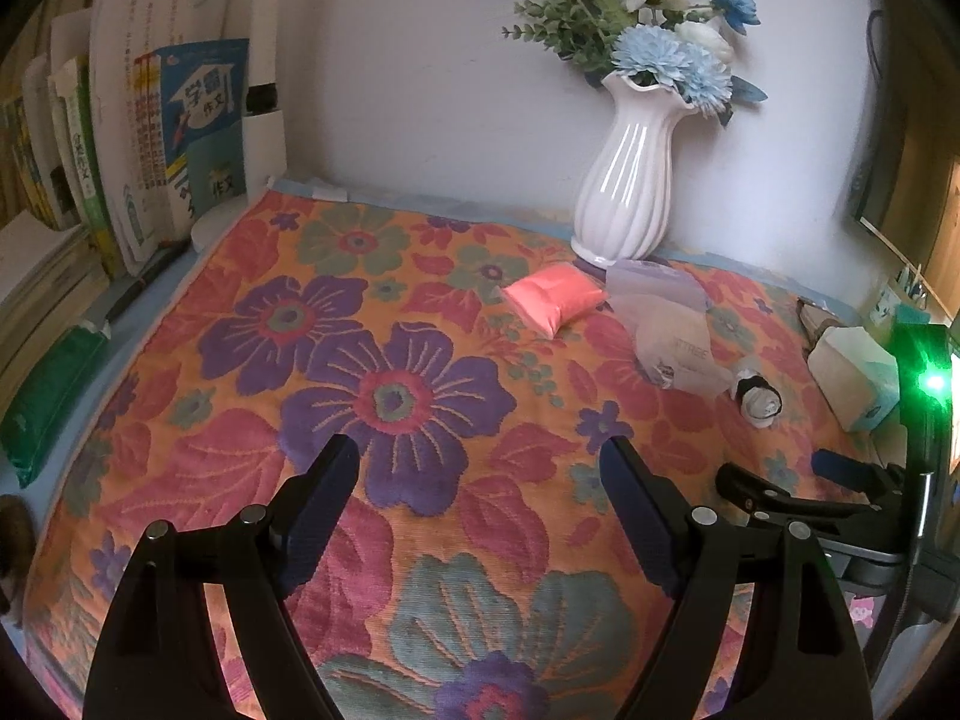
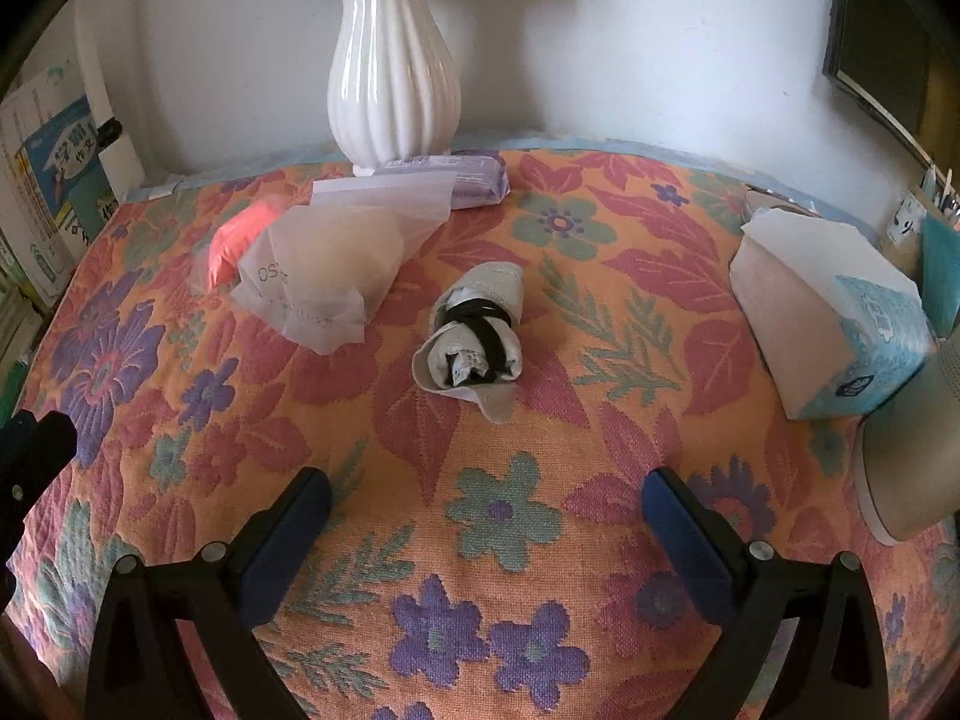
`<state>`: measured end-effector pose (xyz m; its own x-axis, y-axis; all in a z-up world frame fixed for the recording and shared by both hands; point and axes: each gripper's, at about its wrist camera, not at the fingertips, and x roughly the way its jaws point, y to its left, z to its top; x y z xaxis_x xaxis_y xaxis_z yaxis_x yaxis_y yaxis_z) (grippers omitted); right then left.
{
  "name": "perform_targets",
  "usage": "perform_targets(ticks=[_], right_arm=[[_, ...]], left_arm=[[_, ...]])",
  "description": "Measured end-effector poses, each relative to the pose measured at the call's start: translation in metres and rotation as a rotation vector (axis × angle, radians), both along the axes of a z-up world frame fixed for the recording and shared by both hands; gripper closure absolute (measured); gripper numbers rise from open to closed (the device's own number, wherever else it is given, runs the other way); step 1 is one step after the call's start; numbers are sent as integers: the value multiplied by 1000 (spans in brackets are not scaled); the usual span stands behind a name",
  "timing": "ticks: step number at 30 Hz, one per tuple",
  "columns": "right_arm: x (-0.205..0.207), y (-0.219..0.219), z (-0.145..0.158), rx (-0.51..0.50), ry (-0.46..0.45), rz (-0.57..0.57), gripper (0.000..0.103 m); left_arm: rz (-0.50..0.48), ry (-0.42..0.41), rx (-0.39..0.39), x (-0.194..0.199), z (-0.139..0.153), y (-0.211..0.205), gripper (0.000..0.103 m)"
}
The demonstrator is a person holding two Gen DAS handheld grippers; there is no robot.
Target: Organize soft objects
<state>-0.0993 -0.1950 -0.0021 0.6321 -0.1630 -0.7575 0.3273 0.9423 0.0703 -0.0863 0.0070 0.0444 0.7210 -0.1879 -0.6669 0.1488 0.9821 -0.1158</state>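
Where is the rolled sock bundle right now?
The rolled sock bundle lies mid-cloth in the right wrist view, ahead of the open right gripper, between the translucent bag and tissue pack.

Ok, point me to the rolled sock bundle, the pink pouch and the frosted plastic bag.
rolled sock bundle (image 2: 471, 339), right wrist view, on the black band around its middle.
pink pouch (image 1: 555, 295), left wrist view, centre of its top face.
frosted plastic bag (image 2: 327, 267), right wrist view, on its bulging middle.

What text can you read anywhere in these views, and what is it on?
"学霸 作文", with "作文" again lower down: blue workbook cover.
"TREE", partial: translucent zip bag; the right wrist view shows "OS", partial.
Book spines, tissue box and purple packet: print too small or blurred.
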Motion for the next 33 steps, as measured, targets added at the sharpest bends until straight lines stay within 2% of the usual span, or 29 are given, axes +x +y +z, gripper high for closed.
perform_targets(ticks=[33], right_arm=[[0,0,0,1,2,-2,0]], left_arm=[[-8,13,9,2,-2,-2,22]])
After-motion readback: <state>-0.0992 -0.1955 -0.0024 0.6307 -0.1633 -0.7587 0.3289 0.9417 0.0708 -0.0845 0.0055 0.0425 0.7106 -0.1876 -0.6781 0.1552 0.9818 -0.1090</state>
